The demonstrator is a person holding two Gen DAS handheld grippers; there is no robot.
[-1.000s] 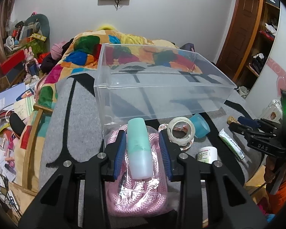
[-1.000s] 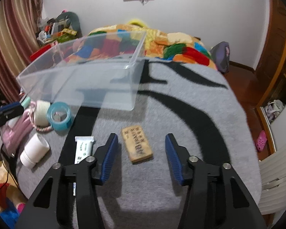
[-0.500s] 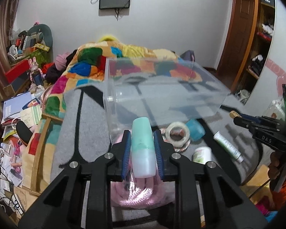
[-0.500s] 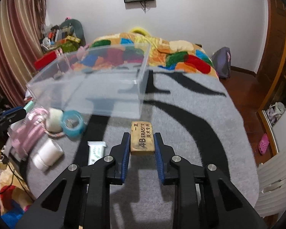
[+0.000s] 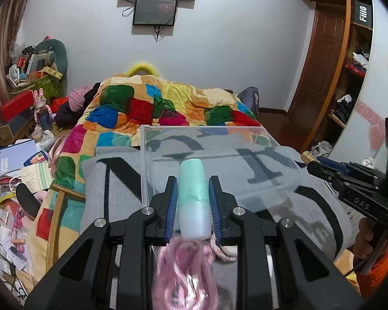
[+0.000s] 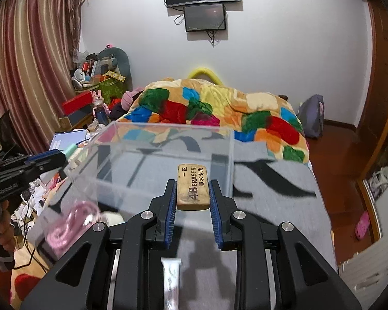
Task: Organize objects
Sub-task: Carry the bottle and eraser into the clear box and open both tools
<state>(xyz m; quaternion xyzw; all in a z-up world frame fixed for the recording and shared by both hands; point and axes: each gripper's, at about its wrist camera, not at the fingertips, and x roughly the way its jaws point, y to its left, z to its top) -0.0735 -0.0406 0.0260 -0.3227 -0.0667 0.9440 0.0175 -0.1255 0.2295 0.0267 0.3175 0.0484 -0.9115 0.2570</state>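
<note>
- While both grippers are raised off the grey blanket [image 5: 111,193], the clear plastic bin [image 5: 212,155] serves as landmark for every entry below.
- Left gripper [image 5: 193,199]: blue pads pressed against a mint-green bottle [image 5: 194,201], pinching it at its sides. Long axis runs along the fingers; the green capped end points forward toward the bin's near wall, the pale translucent base toward the camera. Held in the air just in front of the bin.
- Right gripper [image 6: 193,196]: pads clamped on a tan eraser [image 6: 193,187], long axis likewise along the fingers, printed face up, far end pointing at the bin. Held in front of the bin's near right corner.
- Pink rope [image 5: 186,273]: bagged coil, blurred, lying on the blanket on the near side of the bin, below the bottle.
- White tube [image 6: 171,276]: on the blanket, nearer the camera than the bin, below the right gripper.
- Surface: grey blanket with large black letters, bin standing on it; a patchwork quilt [image 5: 152,103] of many colours lies beyond the bin.
- Room: white wall with two dark screens [image 6: 204,16] behind the bin; striped curtain [image 6: 31,77] and piled clutter to its left; wooden door [image 5: 323,62] to its right.
- Writing: eraser reads "4B ERASER" with Chinese characters; right gripper body marked "DAS"; a sign by the door's shelving reads "FiiiO".
</note>
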